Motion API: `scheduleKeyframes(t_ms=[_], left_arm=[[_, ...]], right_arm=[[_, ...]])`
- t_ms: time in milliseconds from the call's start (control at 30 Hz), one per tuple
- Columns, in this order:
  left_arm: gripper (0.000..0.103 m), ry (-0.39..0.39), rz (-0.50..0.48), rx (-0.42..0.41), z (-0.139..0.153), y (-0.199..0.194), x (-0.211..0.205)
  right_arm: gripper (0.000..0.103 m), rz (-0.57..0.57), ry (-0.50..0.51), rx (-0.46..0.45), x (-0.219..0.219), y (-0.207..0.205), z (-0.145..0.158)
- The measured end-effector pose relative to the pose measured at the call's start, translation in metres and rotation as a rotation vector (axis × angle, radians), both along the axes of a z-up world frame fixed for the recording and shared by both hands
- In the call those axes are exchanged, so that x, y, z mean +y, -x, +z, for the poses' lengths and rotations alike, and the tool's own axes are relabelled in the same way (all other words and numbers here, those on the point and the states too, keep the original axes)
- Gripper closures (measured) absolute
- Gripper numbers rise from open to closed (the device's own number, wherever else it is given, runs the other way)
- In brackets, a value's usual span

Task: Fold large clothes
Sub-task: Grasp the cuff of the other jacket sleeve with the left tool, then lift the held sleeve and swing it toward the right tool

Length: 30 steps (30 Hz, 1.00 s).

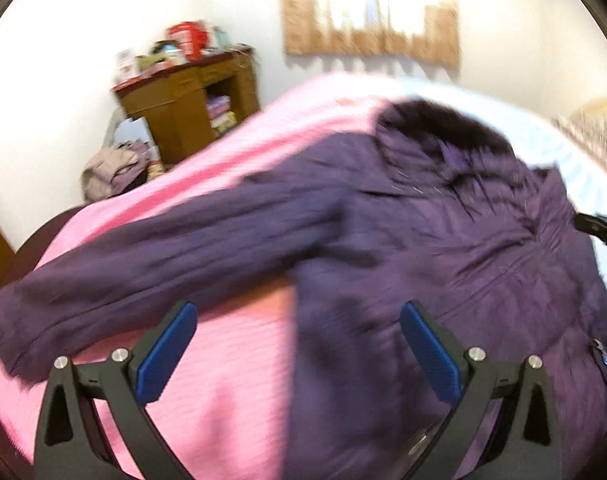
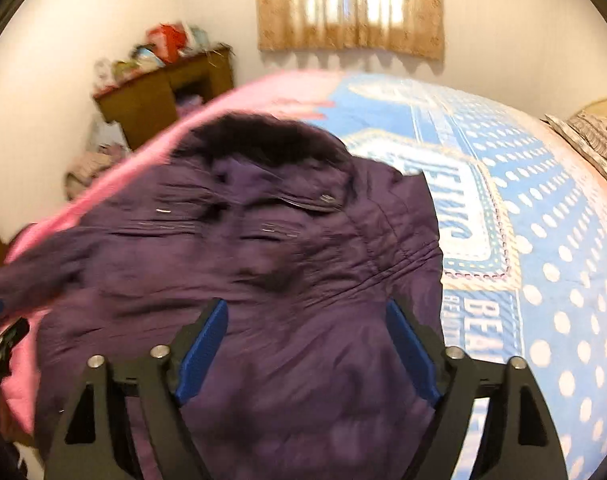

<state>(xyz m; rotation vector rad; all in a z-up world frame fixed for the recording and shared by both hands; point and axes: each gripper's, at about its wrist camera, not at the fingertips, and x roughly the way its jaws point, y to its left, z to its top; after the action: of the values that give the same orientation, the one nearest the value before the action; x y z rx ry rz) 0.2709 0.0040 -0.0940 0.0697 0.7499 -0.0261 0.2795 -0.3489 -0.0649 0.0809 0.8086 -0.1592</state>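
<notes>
A dark purple padded jacket [image 1: 423, 248] with a black fur collar [image 1: 443, 128] lies spread on the bed, collar toward the far wall. One sleeve [image 1: 143, 264] stretches out to the left over the pink cover. My left gripper [image 1: 298, 308] hovers open above the jacket's left side where the sleeve joins, with nothing pinched between its blue pads [image 1: 167, 354]. My right gripper [image 2: 305, 306] is open above the jacket's body [image 2: 287, 264], close to its right edge. A black part of the other gripper shows at each view's side edge.
The bed cover is pink [image 1: 223, 380] on the left and blue with white dots [image 2: 543, 240] on the right. A wooden cabinet [image 1: 187, 108] with clutter on top stands at the far left, with a heap of clothes [image 1: 111, 172] on the floor beside it. A pillow [image 2: 591, 140] lies far right.
</notes>
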Motion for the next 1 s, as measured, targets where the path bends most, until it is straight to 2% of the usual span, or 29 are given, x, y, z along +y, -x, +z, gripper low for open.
scheduleKeyframes(t_ms=[67,133,200,300,433,500,533,600,733,800,833,867,900,933,967,1000], left_arm=[[0.0,-0.006,0.054,-0.026,0.004,0.018,0.043],[0.0,-0.032,0.15,-0.046,0.008,0.037,0.099],[0.0,-0.019,0.258,-0.045,0.013,0.052,0.157],[0.0,0.085,0.424,-0.025,0.015,0.067,0.248],[0.0,0.346,0.536,0.001,0.006,0.072,0.329],[0.0,0.475,0.499,0.011,-0.005,0.065,0.344],[0.0,0.498,0.514,0.024,-0.011,0.061,0.347],[0.0,0.572,0.474,0.04,-0.024,0.047,0.346],[0.0,0.572,0.515,0.109,-0.052,0.019,0.343],[0.01,0.632,0.516,0.102,-0.061,0.014,0.348],[0.033,0.651,0.508,0.101,-0.062,0.013,0.348],[0.048,0.653,0.494,0.108,-0.063,0.009,0.347],[0.056,0.651,0.483,0.095,-0.059,0.014,0.343],[0.07,0.652,0.464,0.075,-0.055,0.017,0.344],[0.079,0.648,0.448,0.057,-0.05,0.019,0.344],[0.08,0.635,0.442,0.043,-0.041,0.021,0.342]], right_arm=[[0.02,0.068,0.017,-0.042,0.027,0.027,0.016],[0.019,0.142,0.032,-0.067,0.056,0.05,0.023],[0.019,0.197,0.035,-0.086,0.081,0.07,0.024],[0.019,0.267,0.031,-0.089,0.118,0.092,0.016],[0.019,0.331,0.029,-0.073,0.156,0.111,-0.005],[0.019,0.351,0.012,-0.06,0.168,0.116,-0.015],[0.019,0.356,0.005,-0.052,0.171,0.117,-0.02],[0.019,0.359,0.001,-0.037,0.174,0.117,-0.027],[0.019,0.33,-0.008,-0.027,0.172,0.116,-0.036],[0.019,0.306,-0.021,-0.035,0.169,0.119,-0.036],[0.019,0.292,-0.032,-0.041,0.166,0.119,-0.036],[0.019,0.283,-0.041,-0.043,0.163,0.119,-0.035],[0.019,0.277,-0.048,-0.046,0.162,0.12,-0.036],[0.019,0.271,-0.054,-0.05,0.16,0.12,-0.036],[0.019,0.261,-0.06,-0.059,0.157,0.122,-0.035],[0.019,0.257,-0.065,-0.065,0.156,0.123,-0.035]])
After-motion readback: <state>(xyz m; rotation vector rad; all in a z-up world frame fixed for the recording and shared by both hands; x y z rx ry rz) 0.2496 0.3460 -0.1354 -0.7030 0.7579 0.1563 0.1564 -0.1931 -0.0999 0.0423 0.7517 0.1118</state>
